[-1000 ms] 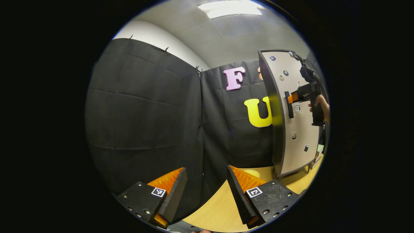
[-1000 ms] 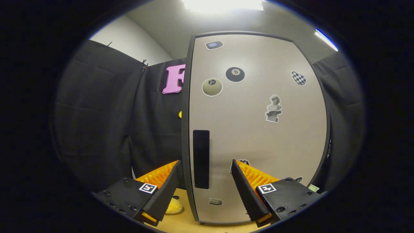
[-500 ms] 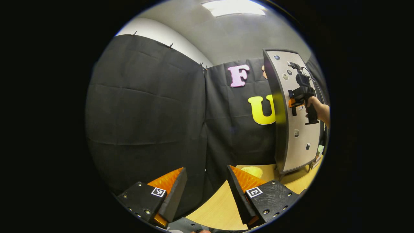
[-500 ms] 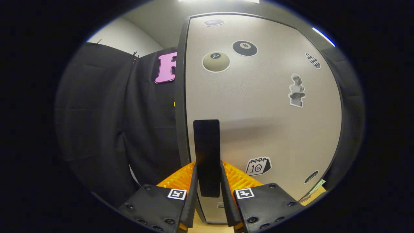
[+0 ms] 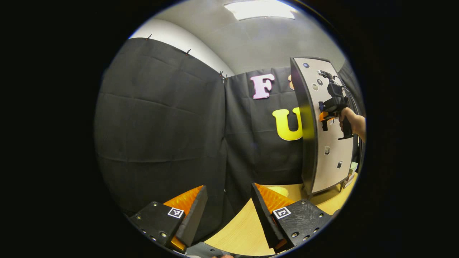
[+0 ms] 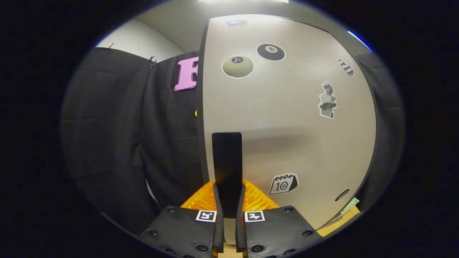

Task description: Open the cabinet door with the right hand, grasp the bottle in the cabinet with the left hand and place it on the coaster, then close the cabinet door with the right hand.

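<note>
- Now, in the right gripper view, the right gripper (image 6: 229, 218) is clamped on the handle (image 6: 227, 168), a dark upright bar pinched on both sides between its fingers.
- Handle sits near the left edge of the door (image 6: 304, 143), straight ahead of the tool and rising above its fingertips.
- Door carries stickers up and to the right of the gripper: two billiard balls (image 6: 238, 66), a bust (image 6: 327, 104), a calendar (image 6: 284, 184).
- In the left gripper view, the left gripper (image 5: 228, 209) has its fingers spread wide with nothing between them, low over the table (image 5: 240, 233).
- Far ahead and to its right stands the cabinet (image 5: 322, 143), door facing right, with a hand (image 5: 353, 120) holding the right gripper (image 5: 323, 115) against the handle (image 5: 324, 125).
- A pale yellow thing (image 5: 278, 190), perhaps the coaster, lies on the table just beyond the left gripper's right finger; I cannot tell for sure.
- Cabinet's inside is hidden, so the bottle's place cannot be told.
</note>
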Tool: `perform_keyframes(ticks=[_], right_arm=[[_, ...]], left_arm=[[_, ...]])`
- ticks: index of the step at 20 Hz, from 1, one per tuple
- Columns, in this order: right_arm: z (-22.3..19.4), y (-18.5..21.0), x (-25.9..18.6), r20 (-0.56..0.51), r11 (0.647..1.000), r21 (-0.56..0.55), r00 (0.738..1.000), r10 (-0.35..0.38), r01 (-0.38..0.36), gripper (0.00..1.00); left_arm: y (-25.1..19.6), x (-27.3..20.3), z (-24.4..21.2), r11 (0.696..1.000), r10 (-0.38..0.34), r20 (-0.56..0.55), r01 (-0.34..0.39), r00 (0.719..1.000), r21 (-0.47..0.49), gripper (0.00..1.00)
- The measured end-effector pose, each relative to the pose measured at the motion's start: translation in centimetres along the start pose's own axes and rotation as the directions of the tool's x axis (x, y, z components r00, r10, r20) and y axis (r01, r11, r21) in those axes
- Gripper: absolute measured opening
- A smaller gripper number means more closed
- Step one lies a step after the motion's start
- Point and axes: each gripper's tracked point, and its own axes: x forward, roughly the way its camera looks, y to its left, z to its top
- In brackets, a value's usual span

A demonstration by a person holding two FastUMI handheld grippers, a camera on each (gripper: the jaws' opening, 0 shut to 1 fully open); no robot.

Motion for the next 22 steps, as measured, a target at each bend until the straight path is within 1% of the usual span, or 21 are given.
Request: perform_keyframes(ticks=[1, 2, 3, 4, 6, 7, 8, 9, 12, 13, 15, 16, 19, 20, 22], right_arm=[[0.0, 0.1, -0.5, 0.0, 1.0, 0.001, 1.0, 0.007, -0.007, 0.12], [-0.1, 0.2, -0.9, -0.004, 1.0, 0.006, 1.0, 0.017, -0.017, 0.14], [0.0, 0.2, -1.5, -0.006, 0.999, 0.012, 1.0, 0.03, -0.03, 0.12], [0.0, 0.2, -2.0, -0.008, 0.999, 0.013, 0.999, 0.044, -0.044, 0.14], [0.1, 0.3, -3.2, -0.009, 0.998, 0.009, 0.998, 0.07, -0.07, 0.14], [0.1, 0.3, -3.8, -0.011, 0.997, 0.006, 0.997, 0.079, -0.079, 0.12], [0.0, 0.2, -4.3, -0.013, 0.996, 0.002, 0.996, 0.088, -0.088, 0.12], [0.0, 0.0, -4.7, -0.016, 0.995, 0.0, 0.995, 0.096, -0.096, 0.14], [-0.1, -0.4, -6.1, -0.018, 0.993, 0.008, 0.993, 0.117, -0.117, 0.14], [-0.2, -0.5, -6.5, -0.018, 0.992, 0.011, 0.992, 0.123, -0.122, 0.12], [-0.1, -0.8, -7.5, -0.016, 0.991, 0.021, 0.991, 0.135, -0.134, 0.12], [-0.2, -0.9, -7.9, -0.017, 0.99, 0.022, 0.99, 0.142, -0.142, 0.14], [-0.4, -1.8, -8.2, -0.022, 0.985, 0.028, 0.985, 0.17, -0.169, 0.14], [-0.4, -2.1, -8.4, -0.023, 0.983, 0.032, 0.983, 0.18, -0.179, 0.12], [-0.4, -2.5, -8.7, -0.018, 0.98, 0.041, 0.98, 0.196, -0.195, 0.14]], left_arm=[[-0.5, 0.2, 0.4, 1.0, -0.009, 0.003, 0.009, 1.0, 0.001, 0.72], [-1.0, 0.5, 0.4, 1.0, -0.019, 0.007, 0.019, 1.0, 0.001, 0.72], [-1.6, 0.7, 0.6, 1.0, -0.03, 0.011, 0.03, 0.999, 0.001, 0.72], [-2.1, 0.8, 0.8, 0.999, -0.041, 0.015, 0.041, 0.999, 0.001, 0.72], [-3.3, 0.9, 1.0, 0.998, -0.066, 0.025, 0.066, 0.997, 0.001, 0.72], [-3.9, 1.0, 1.3, 0.997, -0.079, 0.031, 0.079, 0.996, 0.002, 0.72], [-4.5, 0.9, 1.6, 0.996, -0.094, 0.038, 0.094, 0.995, 0.001, 0.7], [-5.4, 1.1, 1.8, 0.994, -0.111, 0.043, 0.111, 0.993, 0.001, 0.7], [-8.1, 1.5, 2.7, 0.986, -0.165, 0.056, 0.165, 0.985, 0.004, 0.7], [-9.1, 1.5, 3.0, 0.983, -0.184, 0.06, 0.185, 0.981, 0.004, 0.7], [-10.9, 1.5, 3.5, 0.976, -0.22, 0.071, 0.22, 0.973, 0.009, 0.7], [-11.9, 1.3, 3.6, 0.972, -0.236, 0.074, 0.236, 0.969, 0.012, 0.7], [-14.5, 0.5, 3.9, 0.962, -0.273, 0.075, 0.274, 0.959, 0.007, 0.7], [-15.2, 0.3, 4.0, 0.959, -0.283, 0.076, 0.284, 0.956, 0.002, 0.7], [-17.1, -0.1, 4.1, 0.953, -0.3, 0.075, 0.301, 0.951, -0.005, 0.7]])
